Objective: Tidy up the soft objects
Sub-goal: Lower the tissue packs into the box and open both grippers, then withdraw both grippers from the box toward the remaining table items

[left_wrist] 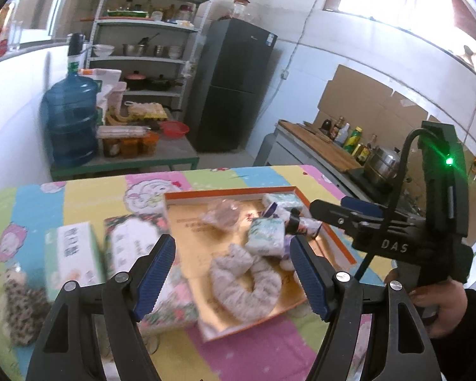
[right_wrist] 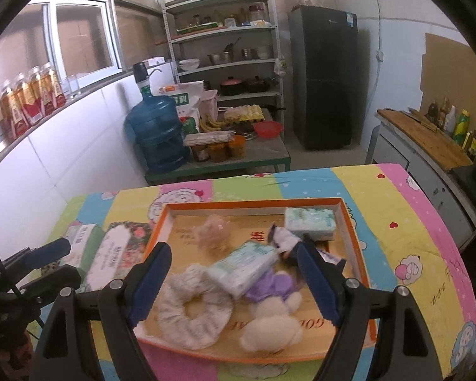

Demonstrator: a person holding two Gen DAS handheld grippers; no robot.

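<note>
An orange-rimmed tray (right_wrist: 254, 204) with a gold floor lies on the colourful cloth. In it are a grey curled plush (right_wrist: 193, 311), a white plush in purple (right_wrist: 273, 317), two tissue packs (right_wrist: 244, 266) (right_wrist: 311, 222) and a pinkish bag (right_wrist: 212, 235). My right gripper (right_wrist: 234, 282) hovers open above the tray's near half, nothing between its pads. My left gripper (left_wrist: 231, 274) is open too, above the grey curled plush (left_wrist: 244, 282) and the tray's near-left edge (left_wrist: 187, 197). The right gripper (left_wrist: 317, 209) shows over the tray's right side, with a hand (left_wrist: 444, 301) on its grip.
Left of the tray lie a green-white tissue box (left_wrist: 73, 254), a floral tissue pack (left_wrist: 133, 244) and a spotted hedgehog plush (left_wrist: 19, 304). Beyond the table stand a water jug (right_wrist: 158, 133), a low bench with jars, shelves and a black fridge (right_wrist: 323, 76). A counter (right_wrist: 422, 136) runs along the right.
</note>
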